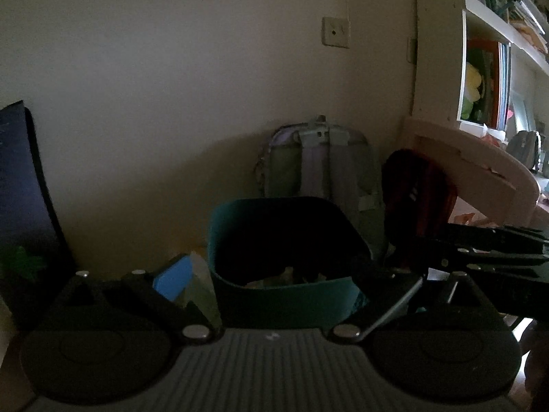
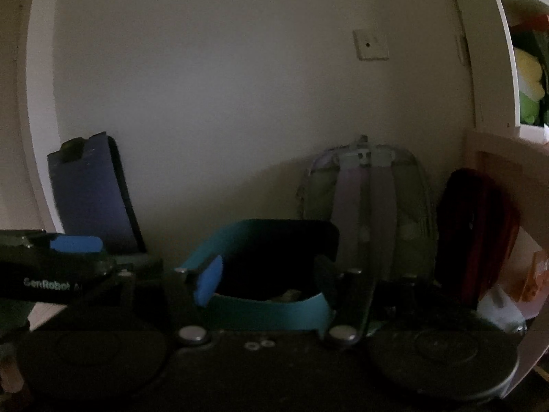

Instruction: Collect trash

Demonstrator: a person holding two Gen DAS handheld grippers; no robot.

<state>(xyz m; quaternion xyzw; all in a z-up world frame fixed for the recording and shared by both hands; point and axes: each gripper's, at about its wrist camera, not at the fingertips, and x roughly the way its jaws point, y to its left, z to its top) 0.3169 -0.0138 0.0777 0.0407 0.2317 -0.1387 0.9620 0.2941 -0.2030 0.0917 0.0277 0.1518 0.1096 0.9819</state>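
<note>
Teal plastic marks the bin (image 1: 284,257), standing on the floor by the wall, with pale crumpled trash (image 2: 288,296) low inside it, though the dim light makes it hard to say how full it is. The left gripper (image 1: 274,285) has its jaws spread wide with nothing between them; the right gripper (image 2: 264,281) is partly spread, also empty, its blue pad (image 2: 208,283) just at the near rim. The risk I judge likeliest: both tools crowd the same rim, so a careless swing could knock the light bin over and spill what is collected, or the two grippers could clash. A backpack (image 1: 315,164) leans on the wall right behind the bin, a dark red bag (image 1: 417,192) beside it, a dark blue case (image 2: 91,199) to the left, and a shelf (image 1: 487,68) to the right, leaving little room.
</note>
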